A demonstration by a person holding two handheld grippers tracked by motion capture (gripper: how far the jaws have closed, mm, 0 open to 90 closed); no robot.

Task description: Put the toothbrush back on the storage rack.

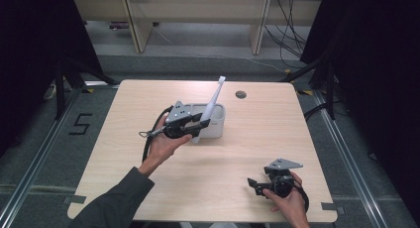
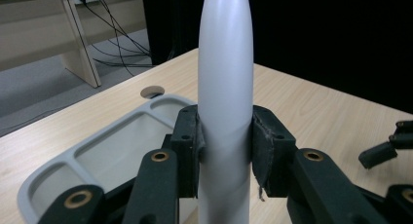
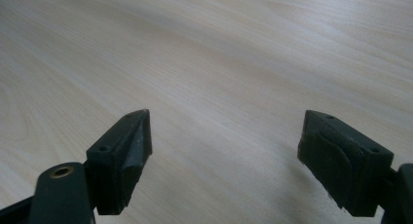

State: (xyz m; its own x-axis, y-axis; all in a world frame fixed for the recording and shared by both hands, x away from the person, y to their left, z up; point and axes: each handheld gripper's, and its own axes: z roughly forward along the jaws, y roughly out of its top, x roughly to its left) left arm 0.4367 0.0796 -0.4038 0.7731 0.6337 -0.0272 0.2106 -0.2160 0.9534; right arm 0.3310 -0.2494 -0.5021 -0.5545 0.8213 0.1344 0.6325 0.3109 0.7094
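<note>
My left gripper [image 1: 202,123] is shut on a white electric toothbrush [image 1: 211,104], which slants up and away over a pale grey tray [image 1: 216,130] with compartments at the table's middle. In the left gripper view the toothbrush handle [image 2: 225,102] stands upright, pinched between both pads, with the tray [image 2: 92,146] just beyond. My right gripper [image 1: 252,184] rests near the table's front right, held by a hand, its jaws wide apart. In the right gripper view the fingertips [image 3: 127,151] hover over bare wood with nothing between them.
The light wooden table [image 1: 124,153] has a round cable hole [image 1: 240,94] near its far edge. Beyond it are wooden furniture legs and cables on a grey floor. Black curtains flank both sides. The right gripper's jaw [image 2: 384,148] shows at the right of the left gripper view.
</note>
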